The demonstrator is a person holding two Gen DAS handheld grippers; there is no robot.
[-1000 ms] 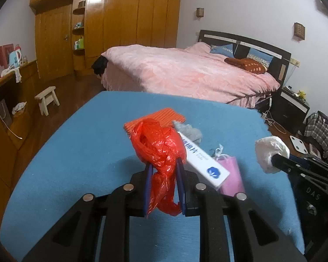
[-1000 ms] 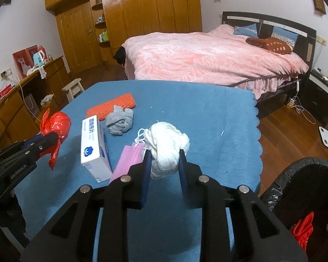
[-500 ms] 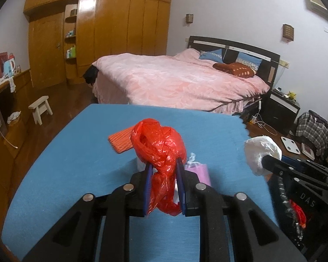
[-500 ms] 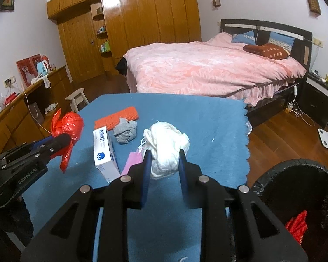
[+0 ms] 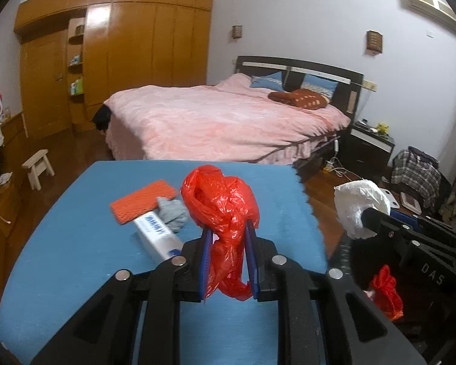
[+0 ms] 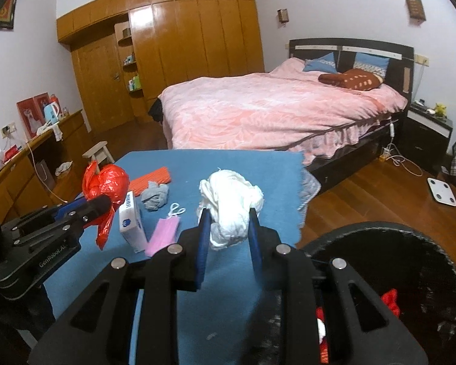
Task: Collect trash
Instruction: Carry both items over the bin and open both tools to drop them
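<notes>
Both grippers have risen and shifted toward the black trash bin [image 6: 434, 261] over the last second; the blue table [image 5: 76, 243] now sits lower in both views and the bin rim fills more of the right wrist view.

Left gripper [image 5: 226, 232]: blue pads pinching a crumpled red plastic bag [image 5: 220, 203]. Bag's long axis runs roughly vertical, bulky knot above the pads, loose tail hanging below them. It's off the table, above the edge nearest the bin.

Right gripper [image 6: 229, 213]: fingers clamped on a white wad of plastic [image 6: 229, 200], bulk sticking up past the tips, held just short of the bin rim.

On the table, away from the bin: white box [image 6: 132, 222], long axis pointing toward the bed [image 6: 273, 112]; pink mask [image 6: 164, 234] beside it; grey rag [image 6: 155, 196]; orange pad [image 5: 143, 200]. More red plastic [image 5: 386, 292] is inside the bin.
</notes>
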